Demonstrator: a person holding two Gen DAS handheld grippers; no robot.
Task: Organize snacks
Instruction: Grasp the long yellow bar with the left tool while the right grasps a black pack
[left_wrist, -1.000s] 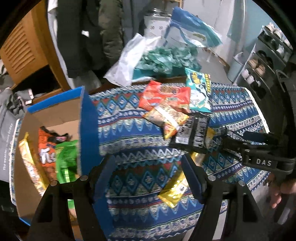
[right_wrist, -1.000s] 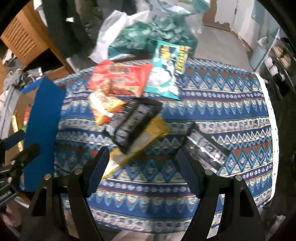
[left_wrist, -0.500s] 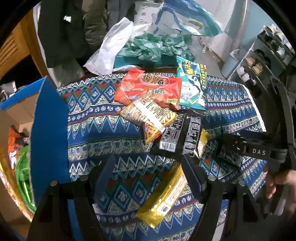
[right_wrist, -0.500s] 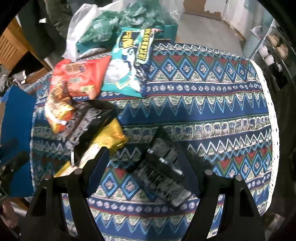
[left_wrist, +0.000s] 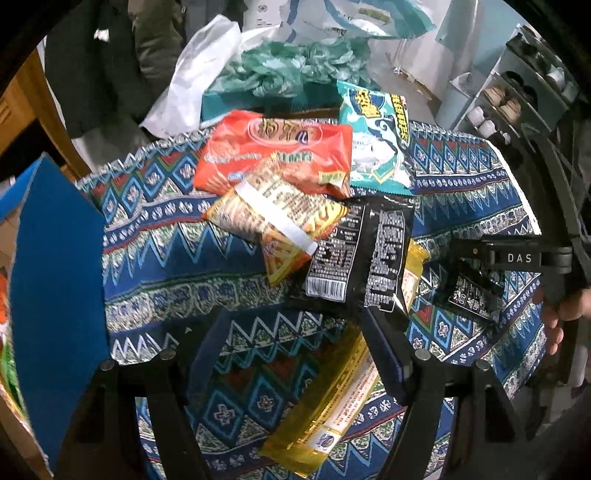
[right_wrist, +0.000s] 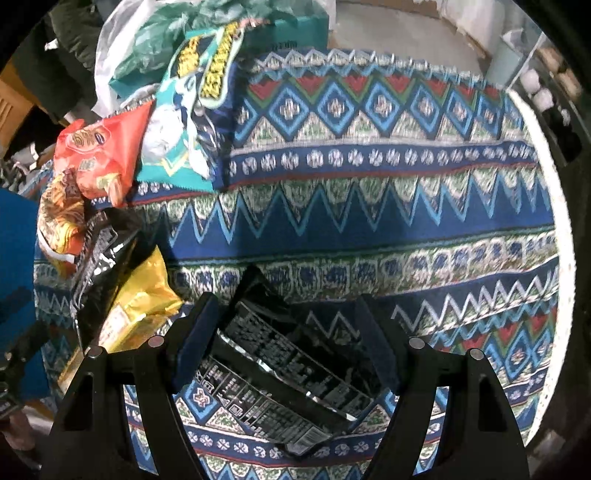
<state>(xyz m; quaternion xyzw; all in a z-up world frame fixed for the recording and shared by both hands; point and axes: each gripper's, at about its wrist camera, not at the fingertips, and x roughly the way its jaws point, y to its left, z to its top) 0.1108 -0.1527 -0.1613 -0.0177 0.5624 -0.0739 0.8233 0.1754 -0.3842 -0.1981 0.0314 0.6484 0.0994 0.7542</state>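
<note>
Snack packets lie on a table with a blue patterned cloth (left_wrist: 159, 258). My left gripper (left_wrist: 295, 347) is open above a long yellow packet (left_wrist: 328, 402). Beyond it lie a black packet (left_wrist: 362, 258), an orange noodle packet (left_wrist: 273, 218), a red packet (left_wrist: 277, 155) and a teal packet (left_wrist: 376, 144). My right gripper (right_wrist: 284, 343) is open and straddles a small black packet (right_wrist: 280, 373) that lies flat on the cloth. That gripper also shows in the left wrist view (left_wrist: 469, 262), over the same small black packet (left_wrist: 472, 295).
A blue cardboard box flap (left_wrist: 59, 280) stands at the left table edge. A white plastic bag (left_wrist: 192, 77) and a teal box of wrapped items (left_wrist: 288, 70) sit behind the table. A shoe rack (left_wrist: 517, 96) stands at the right.
Both grippers have moved forward and down. The left has swung right, away from the box, over the yellow packet. The right has closed in around the small black packet.
</note>
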